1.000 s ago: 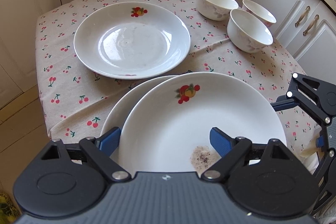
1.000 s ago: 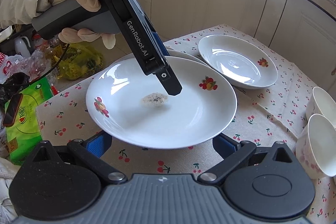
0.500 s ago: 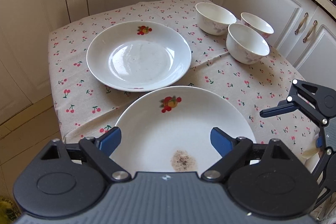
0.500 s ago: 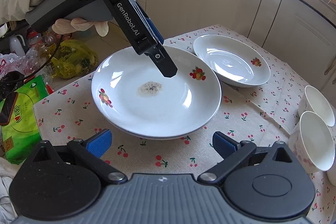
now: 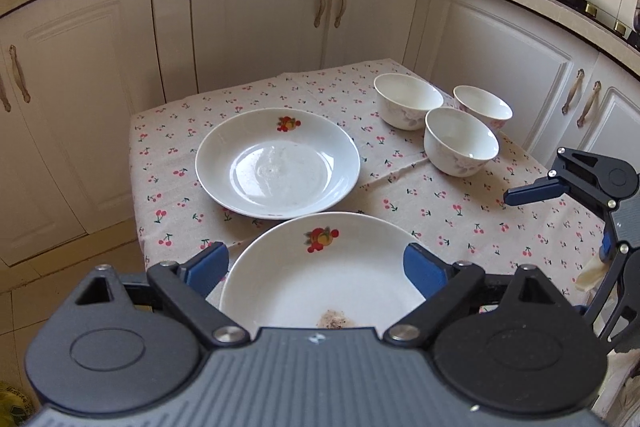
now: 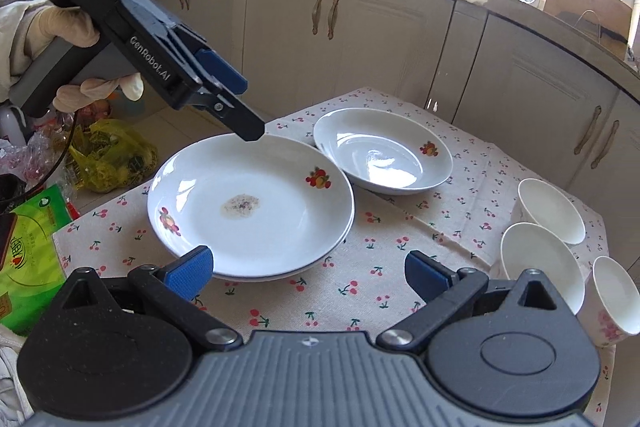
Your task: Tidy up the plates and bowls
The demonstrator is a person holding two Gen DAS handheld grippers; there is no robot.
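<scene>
The counter [image 6: 400,239] has a cloth with little red cherries on it. Two white plates sit stacked at the counter's near left corner; the top plate [image 6: 256,207] has a brown smudge [image 6: 241,206] in its middle. Another white plate [image 6: 382,151] lies alone just beside the stack, nearer the far edge. Three white bowls [image 5: 460,139] stand close together along the right edge.

The left claw [image 6: 236,107] hangs in the air above the stack's far rim, held by a gloved hand [image 6: 60,27]. Its jaws have just been opening, and they pinch nothing. The right claw [image 6: 308,271] is spread wide over the near edge and holds nothing.
</scene>
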